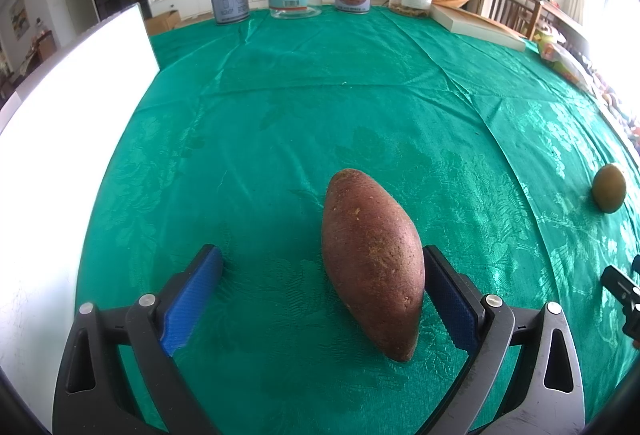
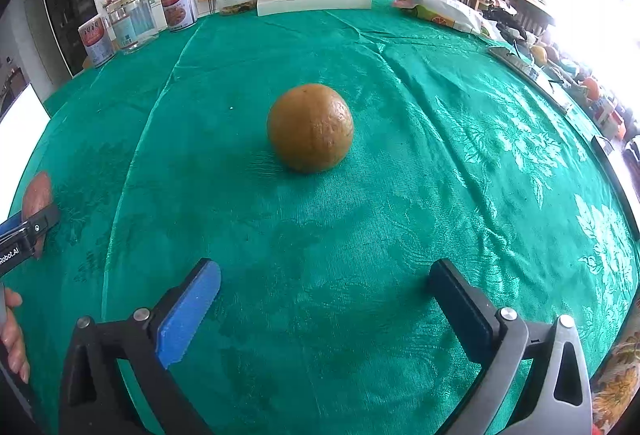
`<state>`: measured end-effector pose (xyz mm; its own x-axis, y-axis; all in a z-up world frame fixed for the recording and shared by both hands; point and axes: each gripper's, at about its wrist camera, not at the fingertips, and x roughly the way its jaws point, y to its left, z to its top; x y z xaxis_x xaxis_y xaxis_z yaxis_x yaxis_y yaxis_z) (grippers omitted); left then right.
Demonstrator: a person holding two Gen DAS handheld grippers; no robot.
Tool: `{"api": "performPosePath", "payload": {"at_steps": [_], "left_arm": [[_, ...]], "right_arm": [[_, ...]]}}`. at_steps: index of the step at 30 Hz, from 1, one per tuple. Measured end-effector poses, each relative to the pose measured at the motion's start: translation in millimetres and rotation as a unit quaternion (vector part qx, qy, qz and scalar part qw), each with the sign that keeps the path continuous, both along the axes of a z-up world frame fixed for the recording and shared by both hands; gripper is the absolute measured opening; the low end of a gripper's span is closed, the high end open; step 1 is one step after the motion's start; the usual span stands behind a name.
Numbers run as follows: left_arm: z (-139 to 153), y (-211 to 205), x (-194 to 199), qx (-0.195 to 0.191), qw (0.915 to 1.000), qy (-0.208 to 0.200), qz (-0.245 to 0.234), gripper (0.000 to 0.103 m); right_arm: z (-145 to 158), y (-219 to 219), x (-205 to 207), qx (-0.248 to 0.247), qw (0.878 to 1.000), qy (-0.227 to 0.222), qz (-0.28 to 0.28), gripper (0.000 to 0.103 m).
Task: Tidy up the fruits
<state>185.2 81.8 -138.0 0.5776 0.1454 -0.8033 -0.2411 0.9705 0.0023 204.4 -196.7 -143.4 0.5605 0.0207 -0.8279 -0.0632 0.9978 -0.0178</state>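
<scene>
left gripper [image 1: 322,267] jaws gaping wide, sweet potato [image 1: 372,263] lying between, rough reddish skin touching right pad | right gripper [image 2: 326,285] jaws spreading wide, gripping nothing | round dimpled orange [image 2: 310,128] sitting ahead on green tablecloth [image 2: 400,235]

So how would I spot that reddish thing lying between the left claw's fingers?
Find the green tablecloth, then the left gripper near its front edge. Between its open blue pads lies the sweet potato: long, reddish-brown, pointed at both ends, unlike the round orange off to the right.

Right gripper [image 1: 624,299] cut off at frame edge; clutter [image 2: 576,75] on far side too blurred to ID
</scene>
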Motion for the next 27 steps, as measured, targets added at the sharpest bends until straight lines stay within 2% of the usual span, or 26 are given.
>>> {"api": "performPosePath", "payload": {"at_steps": [24, 27], "left_arm": [[-2.5, 5.8, -0.7, 0.0, 1.0, 0.003, 0.008, 0.102], [-0.9, 7.2, -3.1, -0.007, 0.9999, 0.009, -0.012, 0.102]], "right_arm": [[-0.6, 0.7, -1.9, 0.001, 1.0, 0.002, 0.002, 0.103], [-1.0, 1.1, -2.8, 0.001, 1.0, 0.002, 0.004, 0.103]]}}
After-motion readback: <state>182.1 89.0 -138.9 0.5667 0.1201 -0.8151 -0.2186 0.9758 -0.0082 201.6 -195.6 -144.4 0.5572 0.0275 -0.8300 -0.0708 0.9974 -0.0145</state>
